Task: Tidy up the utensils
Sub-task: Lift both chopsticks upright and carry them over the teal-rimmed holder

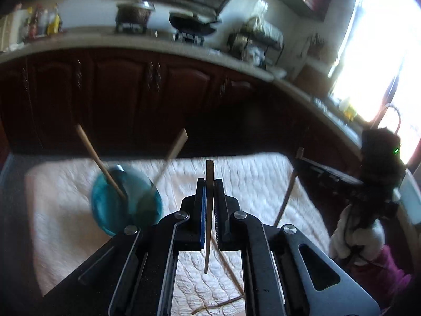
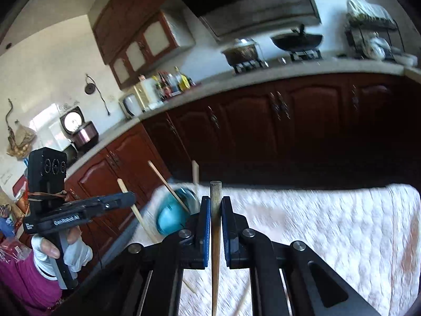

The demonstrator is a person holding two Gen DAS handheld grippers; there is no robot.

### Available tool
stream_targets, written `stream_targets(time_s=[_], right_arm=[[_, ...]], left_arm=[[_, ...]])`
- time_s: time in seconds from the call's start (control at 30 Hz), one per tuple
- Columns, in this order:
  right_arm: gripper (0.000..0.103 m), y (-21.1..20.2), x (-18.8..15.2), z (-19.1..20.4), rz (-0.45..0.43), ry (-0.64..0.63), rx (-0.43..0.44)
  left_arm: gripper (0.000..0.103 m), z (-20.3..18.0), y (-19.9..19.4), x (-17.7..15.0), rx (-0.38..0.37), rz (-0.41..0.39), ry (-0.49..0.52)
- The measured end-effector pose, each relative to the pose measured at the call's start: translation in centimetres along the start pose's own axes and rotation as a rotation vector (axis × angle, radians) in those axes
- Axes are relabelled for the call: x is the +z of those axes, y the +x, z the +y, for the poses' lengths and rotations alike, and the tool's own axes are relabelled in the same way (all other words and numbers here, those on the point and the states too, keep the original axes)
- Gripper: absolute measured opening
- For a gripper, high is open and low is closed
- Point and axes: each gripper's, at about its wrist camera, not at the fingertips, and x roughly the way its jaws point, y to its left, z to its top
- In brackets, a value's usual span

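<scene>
Left wrist view shows the left gripper (image 1: 210, 184) squeezing one chopstick (image 1: 209, 210) above the quilted cloth (image 1: 250, 179); the right gripper (image 2: 215, 202) pinches another chopstick (image 2: 215, 237). Two sticks lean in the blue cup (image 1: 118, 210), which could tip if bumped

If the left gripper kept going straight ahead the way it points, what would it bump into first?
Probably nothing soon. The left gripper, shut on a thin wooden chopstick, points over the white quilted cloth toward the dark wooden cabinet doors. The round blue glass cup sits off to its left. Depth is uncertain.
</scene>
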Motion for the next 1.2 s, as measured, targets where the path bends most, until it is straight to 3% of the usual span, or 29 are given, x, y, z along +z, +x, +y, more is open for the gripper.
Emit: stream_targets(time_s=[0.23, 0.53, 0.77, 1.2], right_arm=[[0.007, 3.7, 5.2, 4.9, -0.071, -0.043, 0.051], [0.007, 11.4, 9.6, 10.6, -0.128, -0.141, 0.023], [0.007, 16.8, 8.8, 12.2, -0.153, -0.224, -0.055], [0.007, 20.7, 4.6, 8.6, -0.027, -0.18, -0.045]], left_arm=[[0.004, 3.0, -5.3, 5.1, 0.055, -0.117, -0.019], [0.004, 8.4, -4.0, 6.7, 0.229, -0.171, -0.042], [0.004, 11.1, 0.4, 4.1, 0.298, -0.136, -0.047], [0.004, 12.4, 4.3, 0.6, 0.297, -0.049, -0.092]])
